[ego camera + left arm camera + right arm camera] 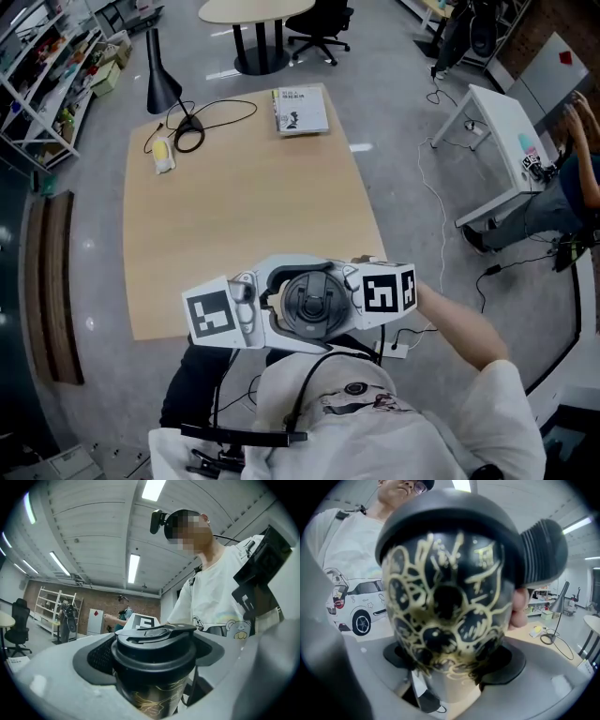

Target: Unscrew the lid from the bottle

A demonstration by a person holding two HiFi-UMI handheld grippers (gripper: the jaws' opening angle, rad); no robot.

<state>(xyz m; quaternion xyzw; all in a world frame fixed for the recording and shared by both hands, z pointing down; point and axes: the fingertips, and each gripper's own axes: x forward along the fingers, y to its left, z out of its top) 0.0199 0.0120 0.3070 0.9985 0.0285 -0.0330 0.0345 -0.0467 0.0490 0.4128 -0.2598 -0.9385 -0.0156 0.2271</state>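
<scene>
1. The bottle (445,597) is in the air between my two grippers, lid end up. It is close to my chest, over the near edge of the counter (244,216).
2. My right gripper (450,665) is clenched on the lower part of the bottle's body, with a pad on either side of the gold-patterned wall.
3. My left gripper (153,667) stands wide around the lid (154,641). A strip of bare pad shows on each side of the lid, so I judge this gripper released around it rather than biting.
4. The body looks hard and glossy. I expect it to be stiff enough to take a firm squeeze but slippery under a twist. Whether it is full, and so how heavy it is, I cannot tell.
5. The lid is a thick black cap with a flip tab on top. The round rim below the tab is the place to grip it, squarely across its widest part. The tab itself would probably flex or pop open.
6. The main risk I see in turning the lid is the smooth body spinning in my right pads, so that grip needs to be the tighter one.
</scene>
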